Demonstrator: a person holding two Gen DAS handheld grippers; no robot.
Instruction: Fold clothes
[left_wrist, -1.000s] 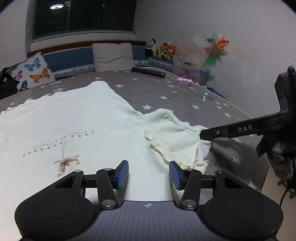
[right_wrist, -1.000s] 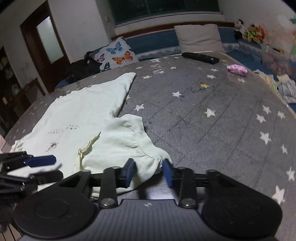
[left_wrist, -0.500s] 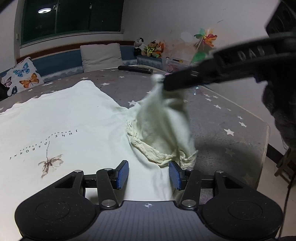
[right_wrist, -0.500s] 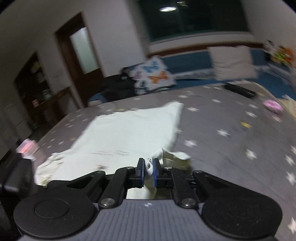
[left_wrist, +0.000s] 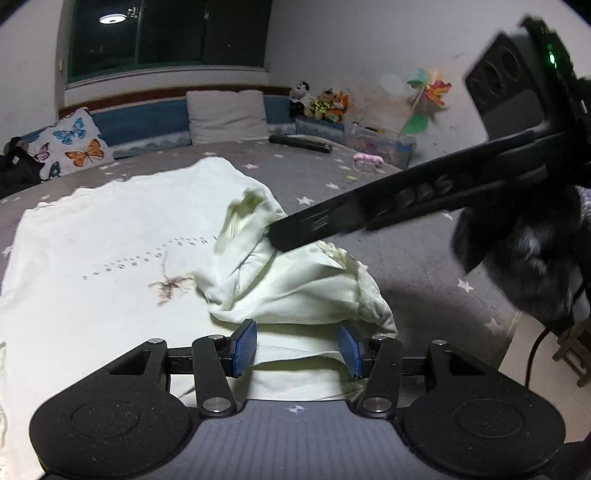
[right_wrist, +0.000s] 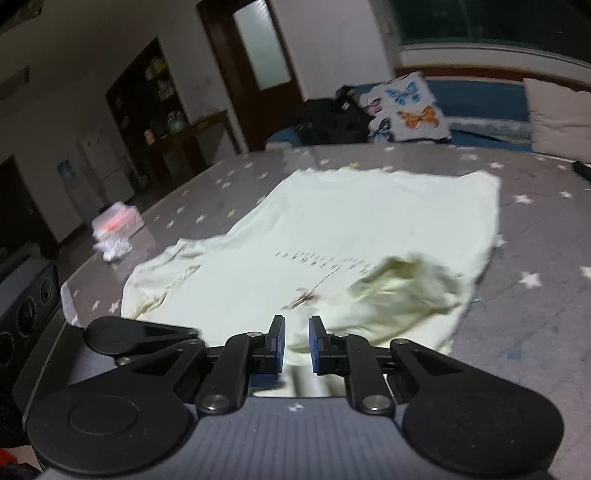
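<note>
Under your hands is a bed covered by a grey sheet printed with white stars (left_wrist: 424, 258). Spread flat across its middle lies a pale yellow-green T-shirt (left_wrist: 110, 236) with a line of small lettering and a brownish motif on it; one sleeve is bunched up over the shirt's body on the right side. Along the far edge you have a butterfly-print cushion (left_wrist: 74, 144) and a plain beige cushion (left_wrist: 227, 116). A long black object (left_wrist: 299, 143) lies beyond the shirt, and a small pink item (left_wrist: 367, 159) sits near the far right corner. In your right wrist view, crumpled white wrapping (right_wrist: 114, 230) rests close to the bed's left edge.
</note>
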